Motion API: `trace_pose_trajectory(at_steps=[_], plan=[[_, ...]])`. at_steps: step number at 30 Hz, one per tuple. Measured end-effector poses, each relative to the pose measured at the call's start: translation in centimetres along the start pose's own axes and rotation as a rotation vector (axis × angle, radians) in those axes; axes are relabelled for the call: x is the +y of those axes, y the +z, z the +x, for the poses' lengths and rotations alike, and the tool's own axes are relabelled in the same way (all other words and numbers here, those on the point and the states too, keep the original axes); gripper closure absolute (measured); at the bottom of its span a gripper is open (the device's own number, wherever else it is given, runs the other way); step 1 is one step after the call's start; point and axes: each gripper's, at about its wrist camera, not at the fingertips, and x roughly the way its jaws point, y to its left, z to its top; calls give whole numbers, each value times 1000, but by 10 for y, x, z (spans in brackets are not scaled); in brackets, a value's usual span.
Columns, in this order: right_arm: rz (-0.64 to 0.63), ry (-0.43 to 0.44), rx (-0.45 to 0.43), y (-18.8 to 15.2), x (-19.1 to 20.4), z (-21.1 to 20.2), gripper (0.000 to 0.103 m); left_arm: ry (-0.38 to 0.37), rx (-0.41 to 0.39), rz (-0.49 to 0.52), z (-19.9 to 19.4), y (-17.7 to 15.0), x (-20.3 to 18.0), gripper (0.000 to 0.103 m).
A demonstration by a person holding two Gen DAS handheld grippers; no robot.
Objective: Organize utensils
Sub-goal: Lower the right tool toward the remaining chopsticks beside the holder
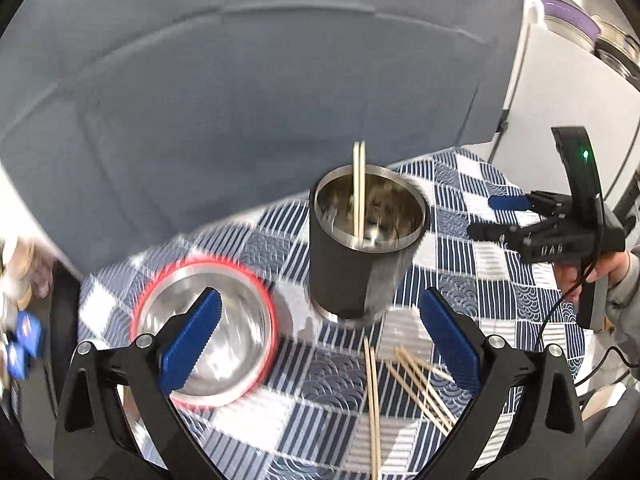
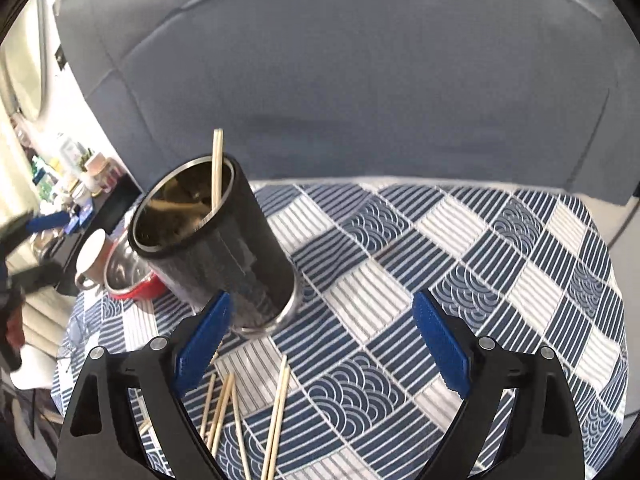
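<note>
A black steel-lined holder cup (image 1: 360, 256) stands on the checked tablecloth with a pair of wooden chopsticks (image 1: 359, 188) upright in it; it also shows in the right wrist view (image 2: 224, 248) with the chopsticks (image 2: 217, 168). Several loose chopsticks (image 1: 404, 388) lie on the cloth in front of it, also in the right wrist view (image 2: 248, 412). My left gripper (image 1: 320, 344) is open and empty above the cloth, in front of the cup. My right gripper (image 2: 320, 340) is open and empty, to the cup's right; it shows in the left wrist view (image 1: 496, 216).
A red-rimmed steel bowl (image 1: 204, 332) sits left of the cup, also in the right wrist view (image 2: 128, 276), with a white mug (image 2: 94, 260) beside it. The blue checked cloth (image 2: 460, 260) covers the table. A grey sofa (image 1: 240, 100) stands behind. Clutter sits on a shelf (image 2: 80, 176) at far left.
</note>
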Motion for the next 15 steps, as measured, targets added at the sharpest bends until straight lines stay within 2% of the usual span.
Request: trace_pose_trajectory(at_steps=[6,15], plan=[[-30,-18,58,-25,12,12,16,-42,84,-93,18,-54,-5,6],[-52,-45,175,-66,19,34,16,-34,231,-143,51,-115,-16,6]])
